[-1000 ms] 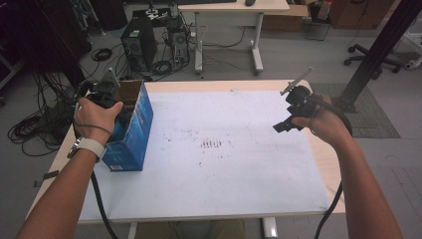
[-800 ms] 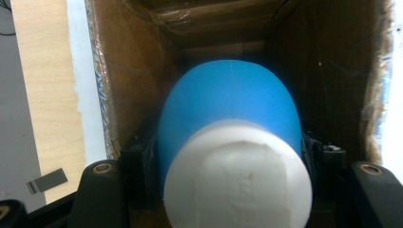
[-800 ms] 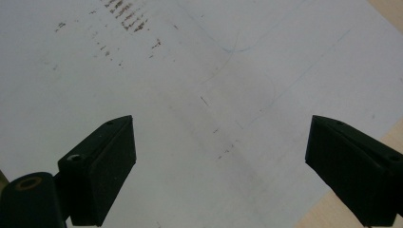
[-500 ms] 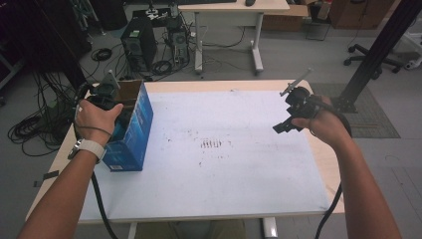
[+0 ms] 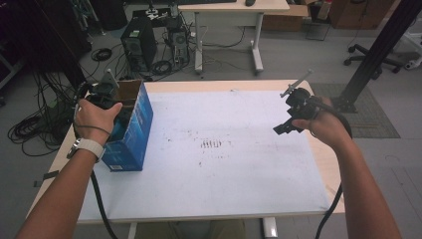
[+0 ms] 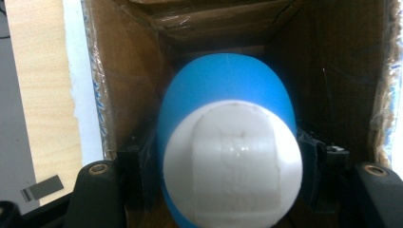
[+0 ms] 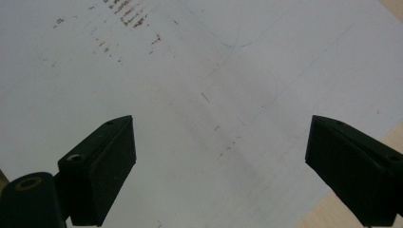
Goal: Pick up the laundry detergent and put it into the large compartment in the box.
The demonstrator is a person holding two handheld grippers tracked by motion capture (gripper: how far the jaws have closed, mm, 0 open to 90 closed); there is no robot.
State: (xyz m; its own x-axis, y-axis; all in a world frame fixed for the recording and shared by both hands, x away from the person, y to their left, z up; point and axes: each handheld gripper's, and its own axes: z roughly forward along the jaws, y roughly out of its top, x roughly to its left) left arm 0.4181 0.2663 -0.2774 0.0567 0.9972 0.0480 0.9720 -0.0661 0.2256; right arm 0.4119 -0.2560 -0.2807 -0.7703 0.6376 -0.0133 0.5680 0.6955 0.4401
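Now left hand-held gripper, jaws just easing apart, clasps blue-white bottle inside cardboard box; right hand-held gripper wide open, empty, above tabletop.

The box is bright blue outside with white print low on its side, and plain brown cardboard inside. The bottle in it has a sky-blue body and a white cap. Both sets of jaws are matte black. The tabletop is pale wood under a white sheet flecked with brown smudges and faint blue pen lines.
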